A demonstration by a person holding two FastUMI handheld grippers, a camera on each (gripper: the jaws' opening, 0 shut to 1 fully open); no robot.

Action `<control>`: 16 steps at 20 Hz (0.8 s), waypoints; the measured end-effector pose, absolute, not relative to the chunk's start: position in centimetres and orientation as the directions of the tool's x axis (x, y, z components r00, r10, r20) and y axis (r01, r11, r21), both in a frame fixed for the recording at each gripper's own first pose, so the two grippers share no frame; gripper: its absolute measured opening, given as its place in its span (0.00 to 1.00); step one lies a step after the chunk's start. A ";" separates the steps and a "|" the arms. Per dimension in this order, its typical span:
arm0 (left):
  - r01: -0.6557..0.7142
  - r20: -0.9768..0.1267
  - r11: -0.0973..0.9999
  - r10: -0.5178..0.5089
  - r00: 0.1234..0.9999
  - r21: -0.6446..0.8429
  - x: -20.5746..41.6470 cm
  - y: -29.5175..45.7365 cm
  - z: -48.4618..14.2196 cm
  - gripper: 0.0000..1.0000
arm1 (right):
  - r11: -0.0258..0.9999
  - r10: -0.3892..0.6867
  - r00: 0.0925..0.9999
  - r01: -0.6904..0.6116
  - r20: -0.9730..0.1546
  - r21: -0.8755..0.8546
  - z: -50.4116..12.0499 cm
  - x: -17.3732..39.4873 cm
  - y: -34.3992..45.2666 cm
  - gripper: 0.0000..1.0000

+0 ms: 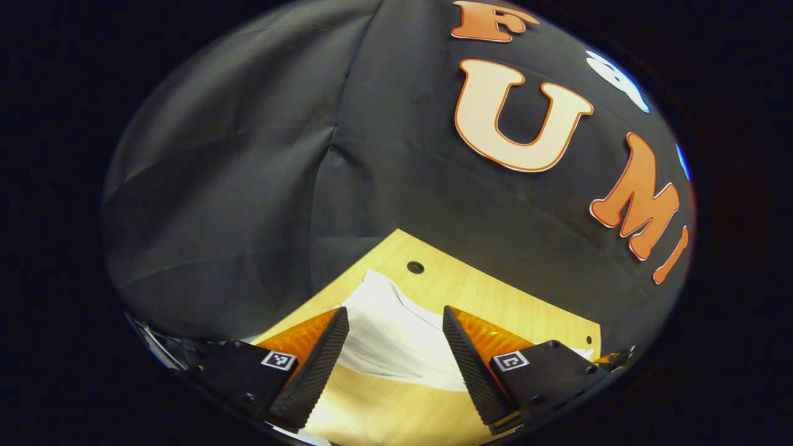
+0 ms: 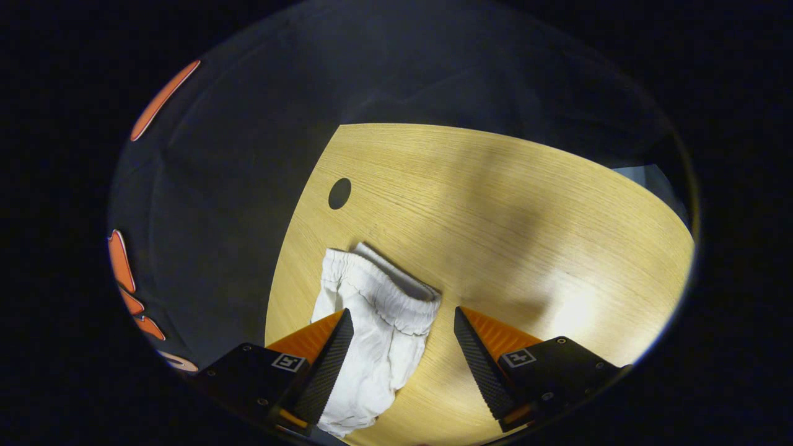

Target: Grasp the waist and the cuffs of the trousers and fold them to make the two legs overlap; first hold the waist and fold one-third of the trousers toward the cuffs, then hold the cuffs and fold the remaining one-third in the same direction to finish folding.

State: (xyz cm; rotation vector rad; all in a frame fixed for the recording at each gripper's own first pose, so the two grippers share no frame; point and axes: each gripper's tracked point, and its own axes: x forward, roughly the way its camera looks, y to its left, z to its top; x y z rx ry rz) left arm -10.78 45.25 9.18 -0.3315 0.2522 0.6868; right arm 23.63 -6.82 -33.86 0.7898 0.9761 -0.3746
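White trousers (image 2: pixel 372 328) lie on the wooden table (image 2: pixel 508 204), their gathered elastic waist (image 2: pixel 384 288) pointing toward the far side. My right gripper (image 2: pixel 403 319) hovers open above them, its left finger over the cloth and its right finger over bare wood, holding nothing. In the left gripper view the white trousers (image 1: pixel 396 341) lie flat ahead between the fingers. My left gripper (image 1: pixel 393 319) is open above them with nothing between its fingers.
A round hole (image 2: pixel 339 193) is cut in the table near its left edge; the same kind of hole (image 1: pixel 416 267) shows beyond the cloth in the left gripper view. The black cloth wall (image 1: pixel 260 186) hangs close behind the table's edges.
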 end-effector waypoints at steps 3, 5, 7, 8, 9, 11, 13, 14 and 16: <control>-0.681 -0.345 0.705 0.600 0.721 -0.197 -12.0 45.1 8.1 0.99 | 0.670 0.069 0.503 0.617 -0.861 0.414 -35.3 24.2 -6.3 0.98; -0.686 -0.352 0.697 0.601 0.718 -0.209 -12.5 44.5 7.7 0.99 | 0.667 0.073 0.510 0.614 -0.857 0.422 -35.4 25.0 -6.1 0.98; -0.691 -0.358 0.691 0.603 0.713 -0.212 -12.6 44.3 7.3 0.99 | 0.681 0.058 0.499 0.614 -0.864 0.400 -35.9 25.3 -6.2 0.96; -0.691 -0.362 0.688 0.599 0.714 -0.223 -12.6 44.0 7.1 0.99 | 0.695 0.046 0.486 0.611 -0.872 0.378 -36.2 24.8 -6.7 0.87; -0.689 -0.364 0.686 0.595 0.716 -0.233 -12.6 43.6 7.1 1.00 | 0.705 0.036 0.485 0.608 -0.874 0.367 -36.6 24.7 -7.1 0.78; -0.702 -0.366 0.680 0.611 0.702 -0.211 -12.8 43.6 7.0 1.00 | 0.724 0.046 0.501 0.579 -0.864 0.374 -36.6 25.0 -6.7 0.38; -0.722 -0.357 0.678 0.647 0.674 -0.136 -13.4 44.2 6.9 0.99 | 0.795 0.007 0.540 0.507 -0.842 0.332 -35.6 25.3 -6.6 0.16; -0.720 -0.353 0.683 0.648 0.674 -0.122 -13.3 44.0 7.2 1.00 | 0.844 -0.023 0.550 0.458 -0.835 0.279 -35.0 25.3 -6.5 0.07; -0.717 -0.352 0.690 0.649 0.674 -0.101 -12.8 44.1 7.5 1.00 | 0.913 -0.056 0.582 0.358 -0.812 0.194 -33.9 26.1 -5.4 0.05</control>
